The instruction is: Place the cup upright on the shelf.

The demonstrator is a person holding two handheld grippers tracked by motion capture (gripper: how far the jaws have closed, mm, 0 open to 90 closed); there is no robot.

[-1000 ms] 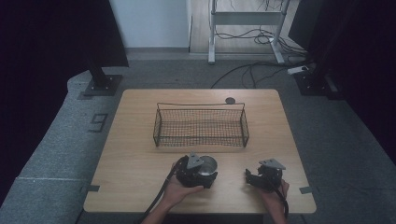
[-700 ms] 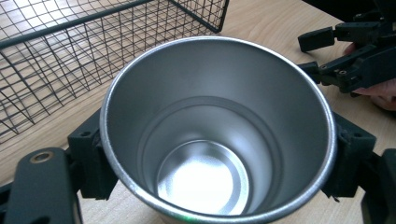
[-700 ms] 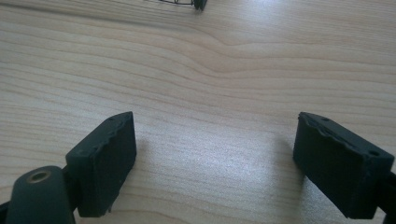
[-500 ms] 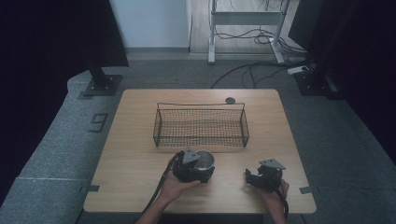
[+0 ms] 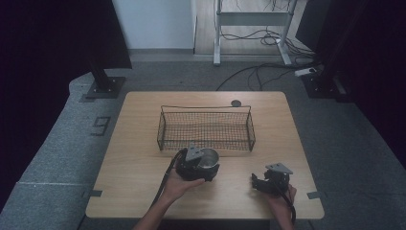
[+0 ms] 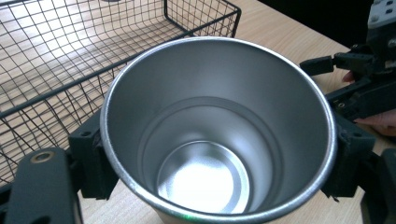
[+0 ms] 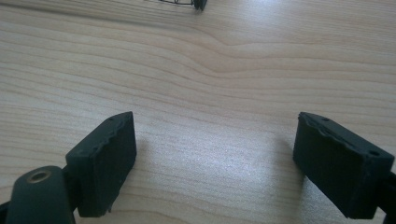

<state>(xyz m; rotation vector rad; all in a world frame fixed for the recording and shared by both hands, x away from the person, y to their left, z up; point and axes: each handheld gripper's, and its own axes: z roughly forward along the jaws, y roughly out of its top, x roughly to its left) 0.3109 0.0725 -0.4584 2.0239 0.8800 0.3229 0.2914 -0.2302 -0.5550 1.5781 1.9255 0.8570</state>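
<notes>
We see the left claw [image 5: 205, 165] clamped on a shiny round steel cup [image 5: 208, 158], its black pads [image 6: 93, 163] pressing the cup's outer wall on both sides in the left gripper view. The cup stands upright with its mouth up, over the light wooden surface [image 5: 134, 158], just in front of the near wall of the black wire mesh basket [image 5: 206, 127]. From the high view we cannot tell whether the cup's base touches the surface or hangs clear of it; the claw body and the person's left hand [image 5: 178, 184] cover its lower part. In the left gripper view the cup [image 6: 217, 135] is cut off at the bottom edge, so its foot is out of frame, and its inside looks empty down to the bright bottom disc.

The right claw [image 5: 258, 182] rests low near the surface's front right corner, held by the right hand [image 5: 280, 199], well apart from the cup. In the right gripper view its jaws stand wide apart with only bare wood [image 7: 210, 93] between them: released, holding nothing. One basket corner [image 7: 198, 4] pokes in at that view's top edge, cropped.

A small dark round object [image 5: 235, 103] lies on the surface behind the basket; too small to identify. The room around the surface is dark, with stands and cables on the floor hard to make out.
</notes>
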